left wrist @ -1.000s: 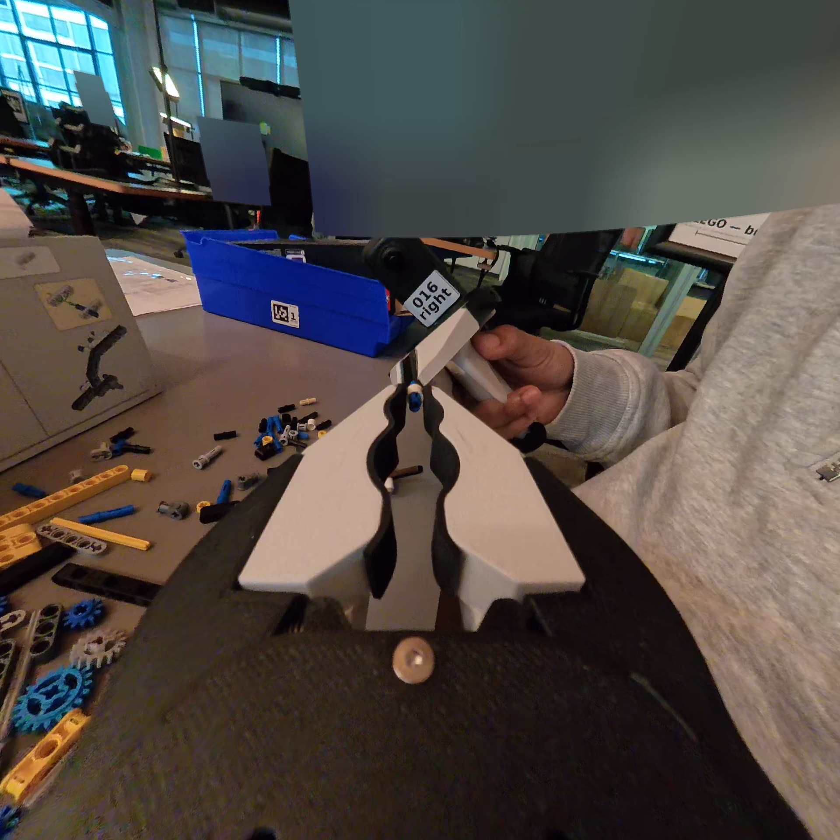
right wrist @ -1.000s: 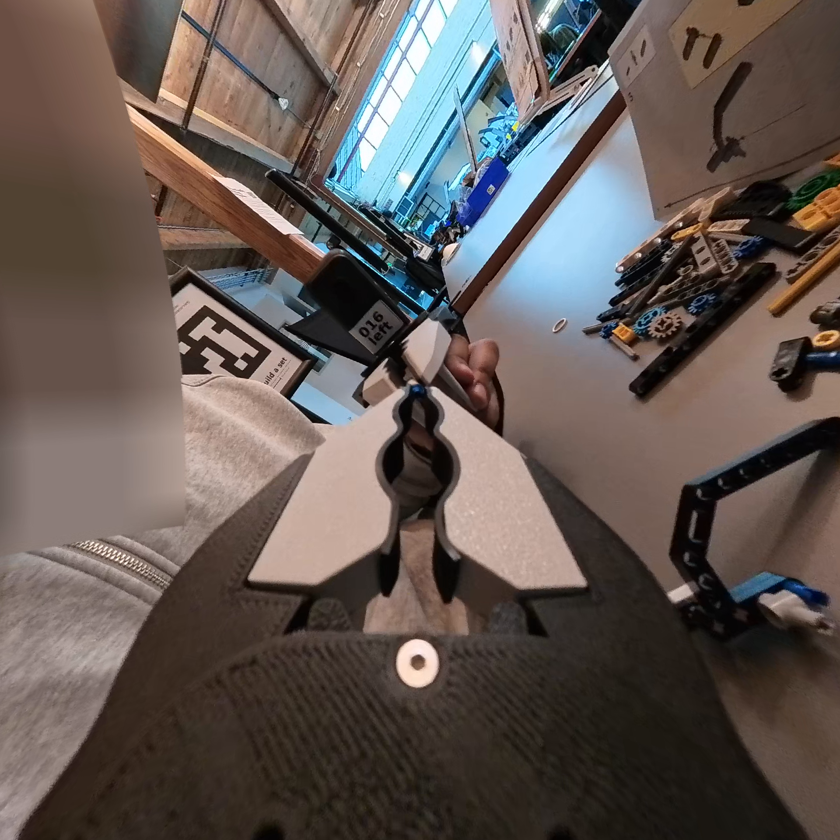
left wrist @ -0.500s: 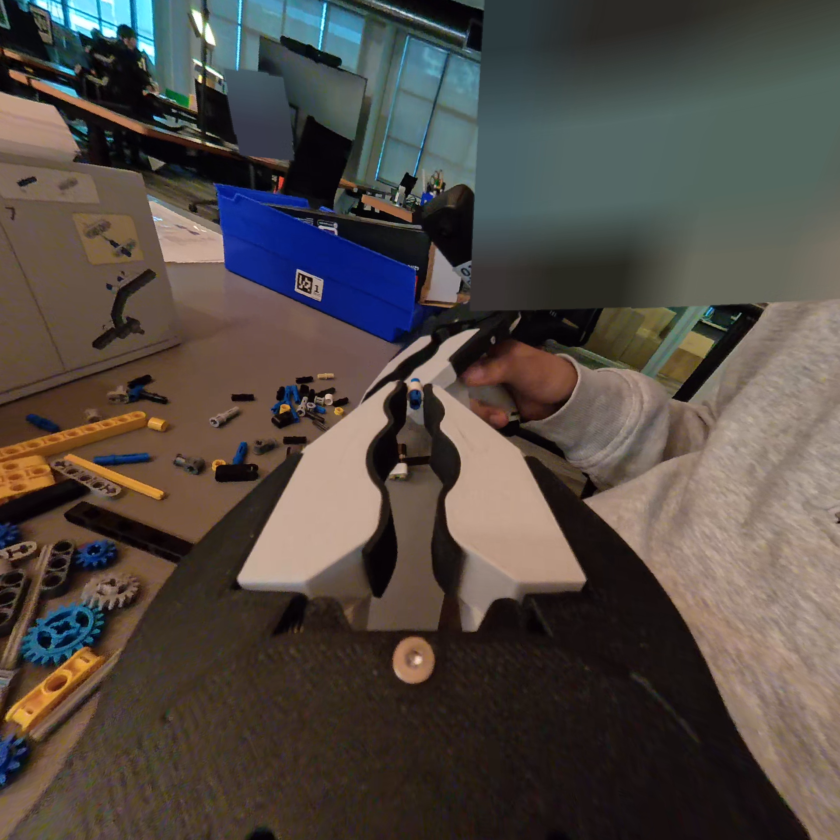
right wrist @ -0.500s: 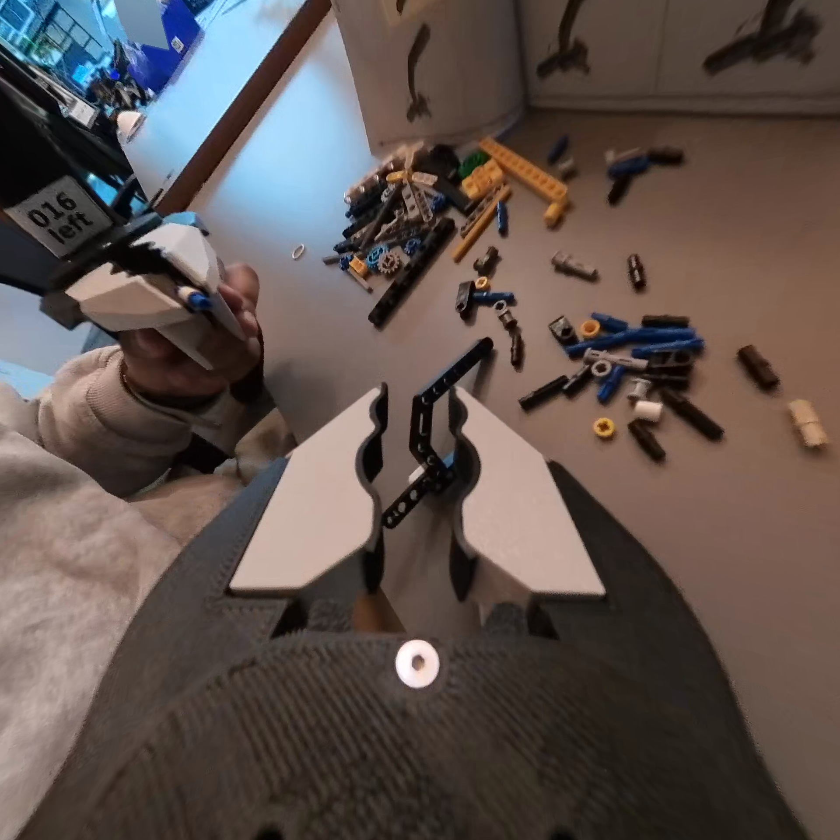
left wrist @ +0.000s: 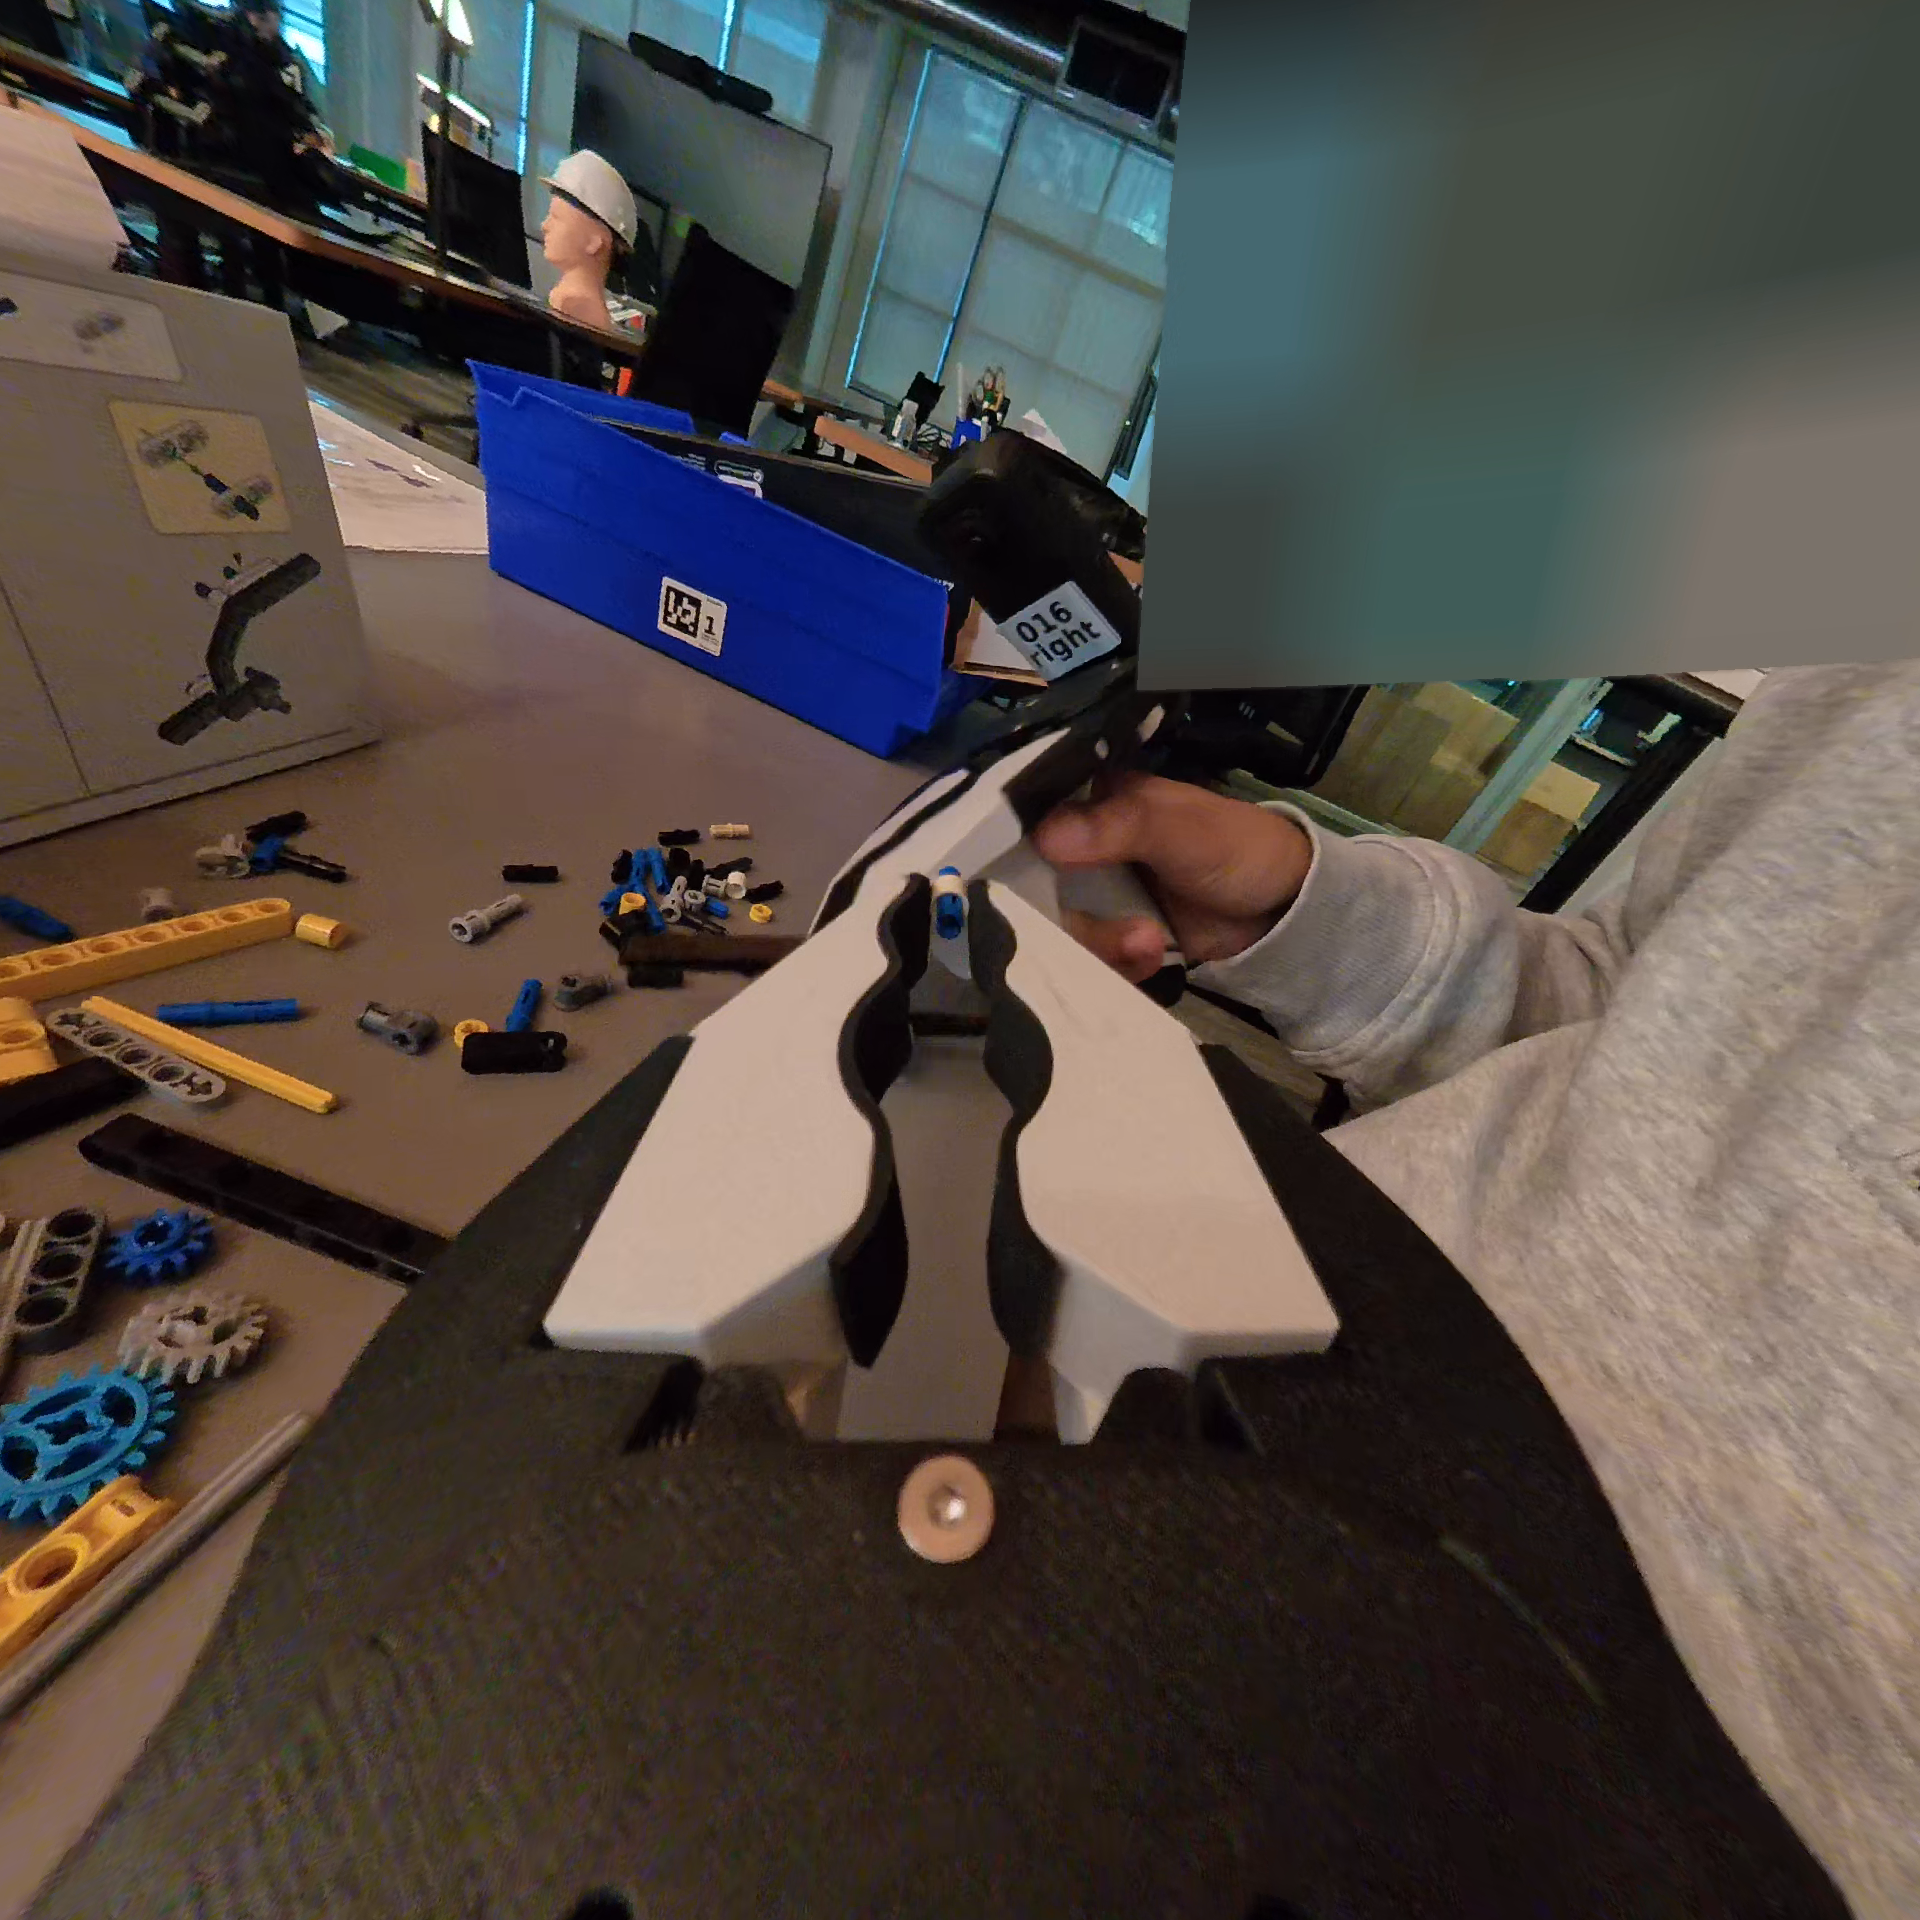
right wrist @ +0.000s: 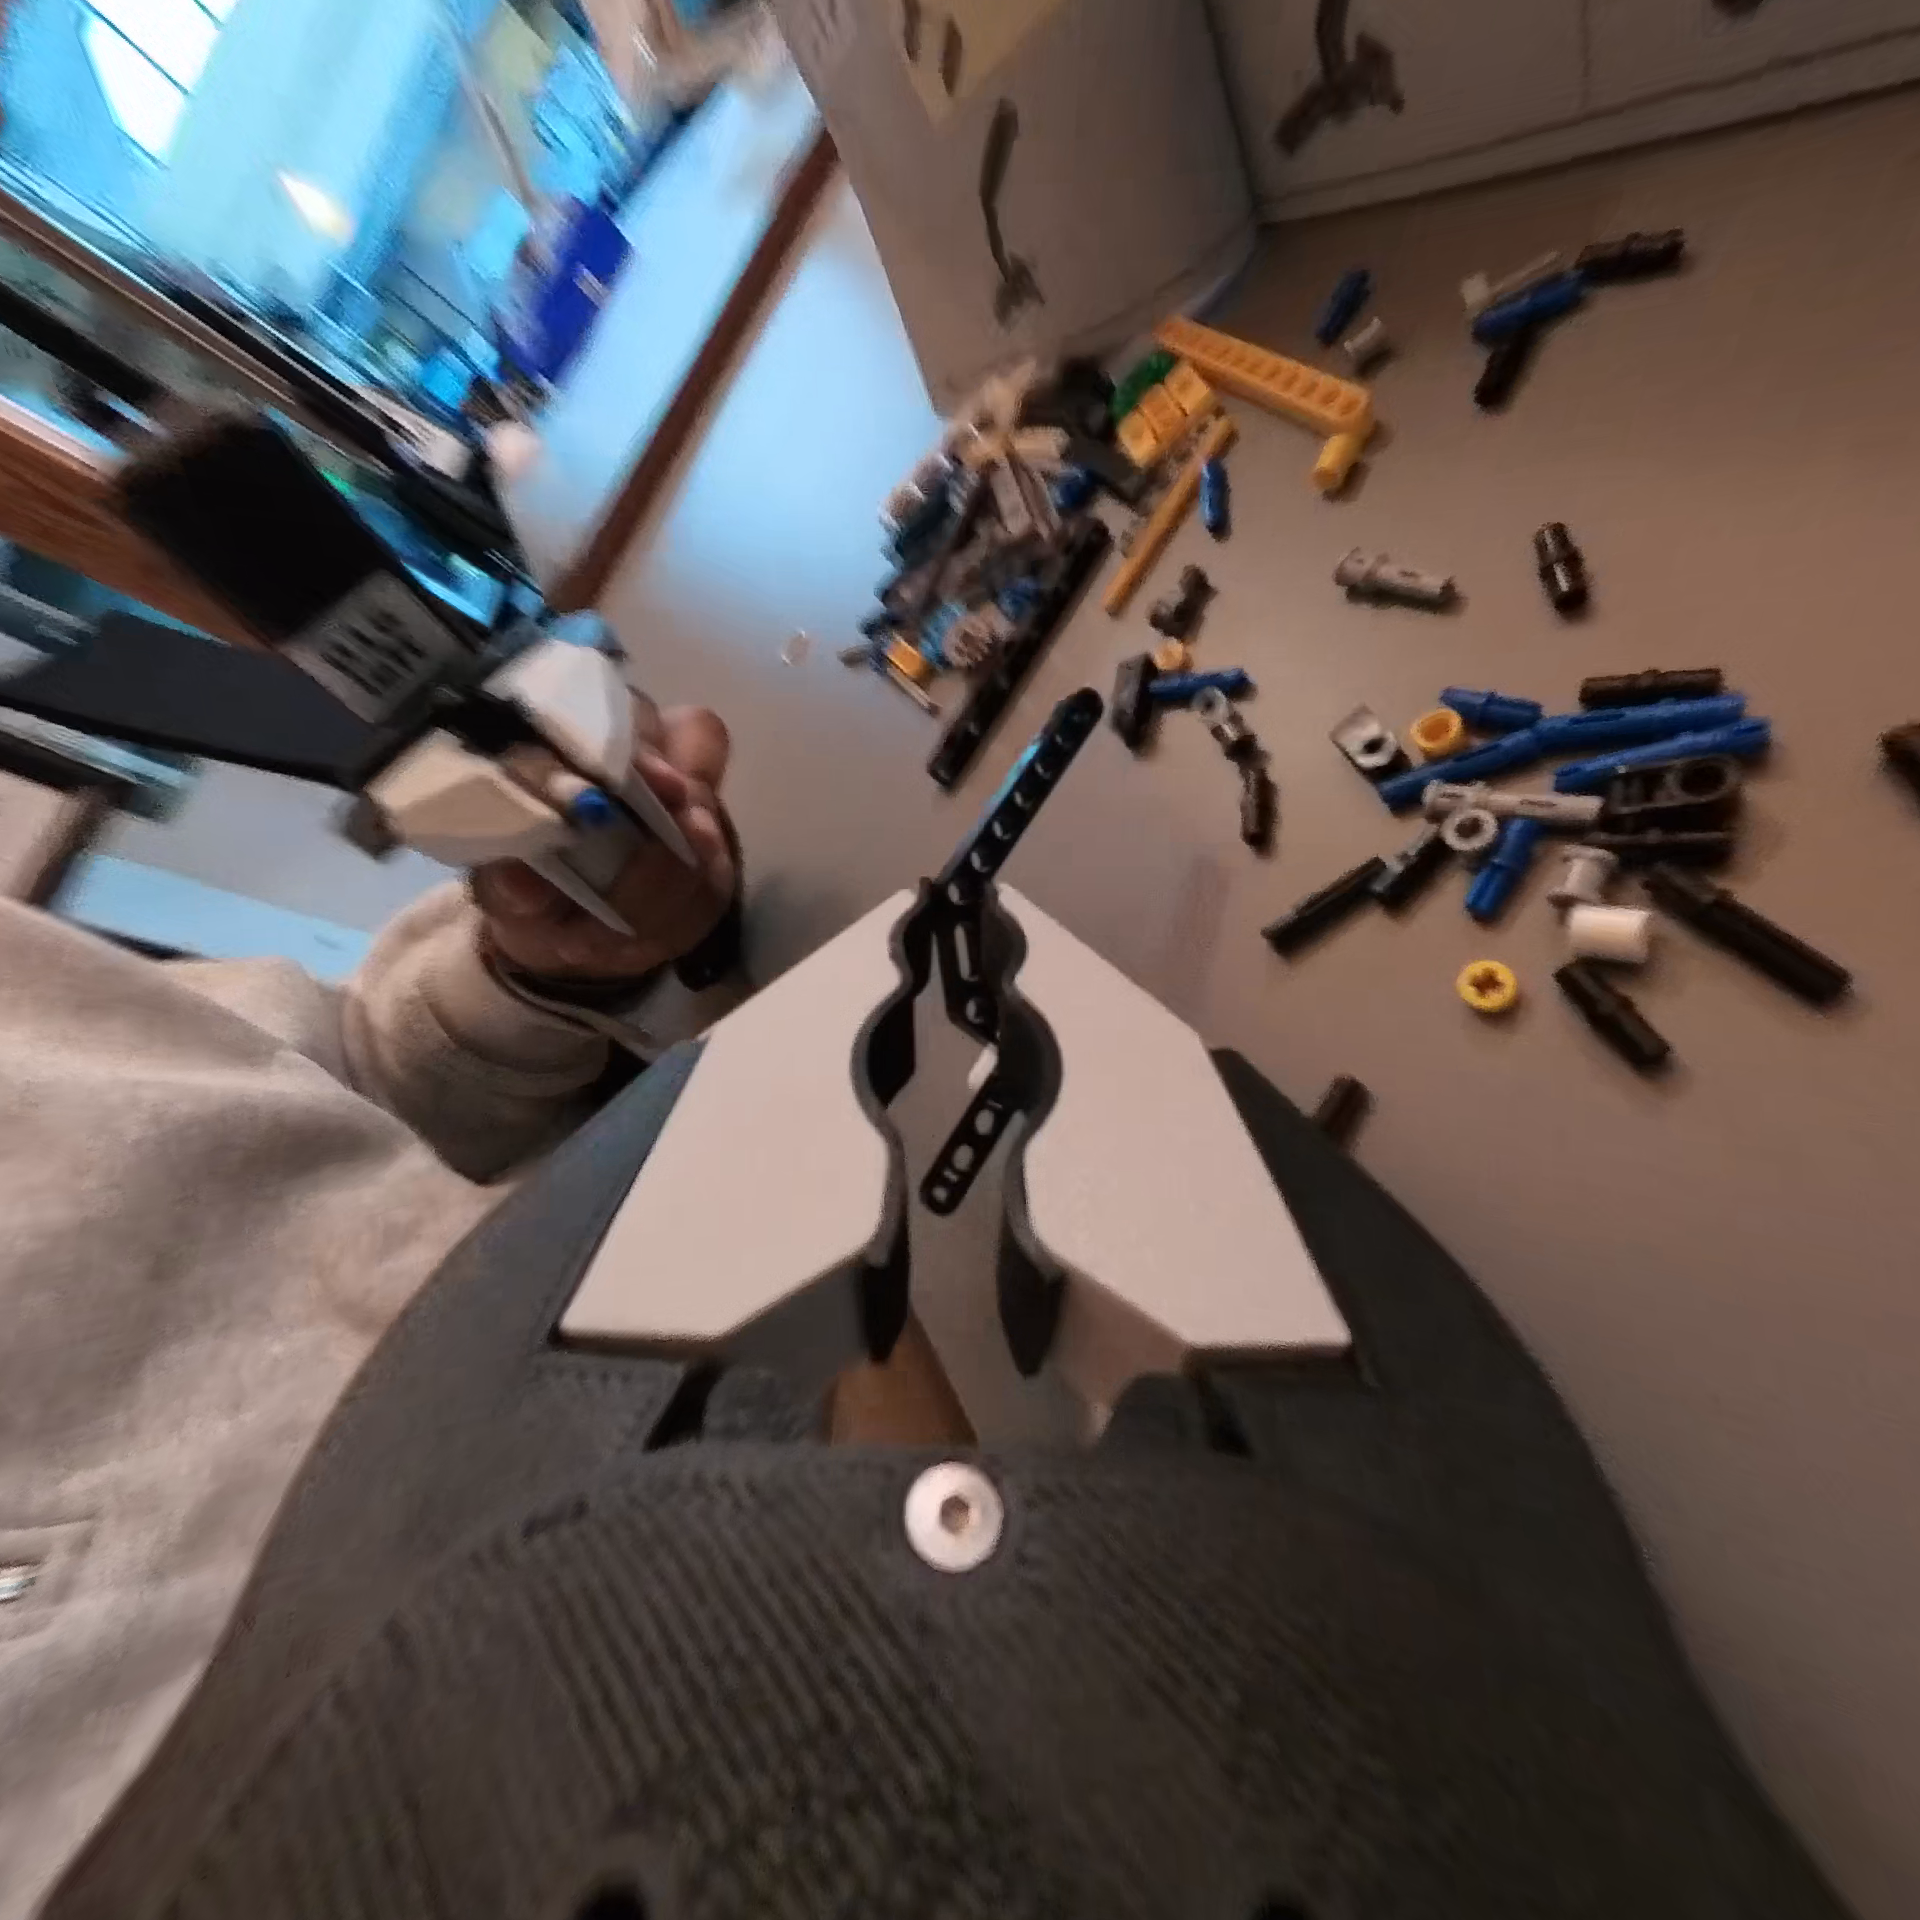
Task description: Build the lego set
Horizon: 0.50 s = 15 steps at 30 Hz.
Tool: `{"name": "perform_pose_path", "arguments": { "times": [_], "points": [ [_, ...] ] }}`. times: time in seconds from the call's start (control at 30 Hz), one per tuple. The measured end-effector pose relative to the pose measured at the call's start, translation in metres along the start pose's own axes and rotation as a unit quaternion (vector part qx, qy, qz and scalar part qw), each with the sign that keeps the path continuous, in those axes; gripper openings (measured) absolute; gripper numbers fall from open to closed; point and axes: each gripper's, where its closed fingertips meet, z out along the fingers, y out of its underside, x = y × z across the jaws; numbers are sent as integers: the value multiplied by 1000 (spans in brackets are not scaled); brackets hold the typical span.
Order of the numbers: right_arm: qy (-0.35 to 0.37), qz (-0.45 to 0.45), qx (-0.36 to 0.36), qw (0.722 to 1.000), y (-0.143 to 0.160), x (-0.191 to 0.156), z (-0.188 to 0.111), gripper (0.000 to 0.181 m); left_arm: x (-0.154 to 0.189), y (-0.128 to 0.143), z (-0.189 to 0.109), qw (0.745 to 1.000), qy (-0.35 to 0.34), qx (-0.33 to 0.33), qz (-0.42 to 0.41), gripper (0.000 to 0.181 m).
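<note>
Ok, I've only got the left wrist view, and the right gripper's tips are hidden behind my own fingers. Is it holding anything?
Observer: Yes. The right gripper is closed on a black angled plastic beam with a row of holes.
Operator: Anything attached to that beam?
Observer: A small white piece sits on it near the bend, between the fingers.
Operator: Is my small blue-and-white plastic pin touching the beam?
Observer: No. In the right wrist view, the left gripper with the pin is off to the beam's left, clearly apart.
</note>
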Motion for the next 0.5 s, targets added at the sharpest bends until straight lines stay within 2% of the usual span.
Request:
{"name": "perform_pose_path", "arguments": {
  "times": [0.1,0.23,0.33,0.5],
  "points": [
    [-102,68,88,989,-28,-22,-15,5,0,-3,1,1000,-12,7,10,5],
    [-254,185,159,936,-50,-47,-31,4,8,-20,4,999,-29,33,30,5],
    [-296,225,168,913,-50,-57,-25,4,14,-26,7,996,-48,32,64,5],
    [-304,212,165,914,-47,-70,-15,4,11,-27,5,995,-68,38,62,5]
  ]
}}
